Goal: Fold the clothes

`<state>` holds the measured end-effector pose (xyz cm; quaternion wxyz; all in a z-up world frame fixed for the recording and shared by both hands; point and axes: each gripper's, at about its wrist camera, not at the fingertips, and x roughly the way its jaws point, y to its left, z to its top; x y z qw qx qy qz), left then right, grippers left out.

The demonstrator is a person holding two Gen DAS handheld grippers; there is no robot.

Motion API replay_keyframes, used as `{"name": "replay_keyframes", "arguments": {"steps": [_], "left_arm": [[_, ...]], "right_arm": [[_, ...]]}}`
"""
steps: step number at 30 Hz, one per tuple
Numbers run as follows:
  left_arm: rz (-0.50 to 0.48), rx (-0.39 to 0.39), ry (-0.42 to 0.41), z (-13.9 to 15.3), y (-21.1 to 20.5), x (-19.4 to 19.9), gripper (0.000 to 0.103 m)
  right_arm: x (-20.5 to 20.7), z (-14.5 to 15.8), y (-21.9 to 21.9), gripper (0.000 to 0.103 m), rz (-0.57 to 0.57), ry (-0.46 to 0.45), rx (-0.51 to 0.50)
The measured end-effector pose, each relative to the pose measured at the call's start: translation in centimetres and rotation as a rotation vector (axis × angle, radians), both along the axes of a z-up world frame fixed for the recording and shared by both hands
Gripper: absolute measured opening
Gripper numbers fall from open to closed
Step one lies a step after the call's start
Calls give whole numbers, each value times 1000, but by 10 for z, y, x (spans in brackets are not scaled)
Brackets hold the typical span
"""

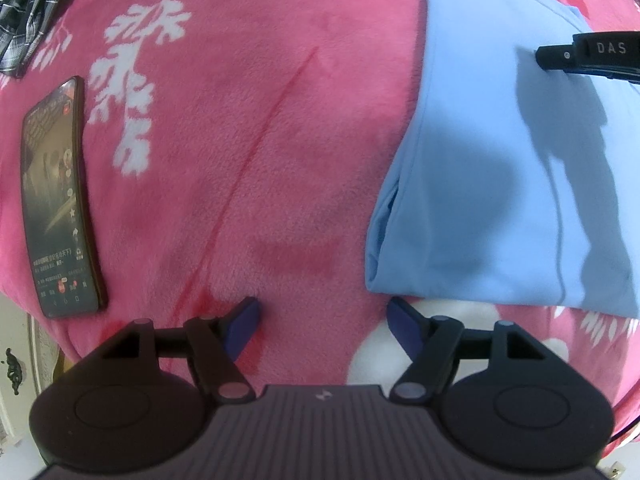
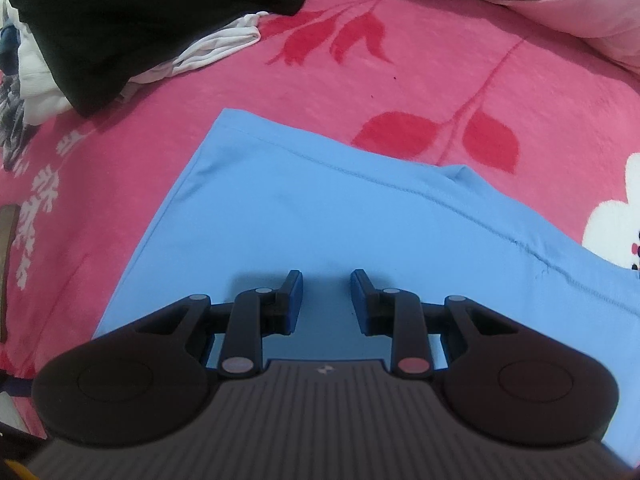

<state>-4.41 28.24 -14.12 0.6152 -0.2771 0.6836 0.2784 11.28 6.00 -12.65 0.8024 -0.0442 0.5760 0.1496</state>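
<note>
Two grippers: left gripper (image 1: 322, 322) stands wide w/ nothing between, over pink fleece blanket (image 1: 256, 128); right gripper (image 2: 326, 300) narrow, empty, above folded light-blue cloth (image 2: 304, 208) on the blanket. Cloth cut off at right. Black phone (image 1: 60, 200) screen text unreadable; dark clothes pile (image 2: 132, 20) partly out of frame.

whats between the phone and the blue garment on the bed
Only bare pink blanket: in the left wrist view nothing lies between the phone and the blue garment.
</note>
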Motion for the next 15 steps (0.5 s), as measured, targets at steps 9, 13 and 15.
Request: {"name": "replay_keyframes", "arguments": {"steps": [9, 13, 15], "left_arm": [[16, -1, 0, -2, 0, -2, 74], [23, -1, 1, -3, 0, -2, 74], [26, -2, 2, -3, 0, -2, 74]], "right_arm": [[0, -1, 0, 26, -5, 2, 0], [1, -1, 0, 26, -7, 2, 0], [1, -1, 0, 26, -7, 2, 0]]}}
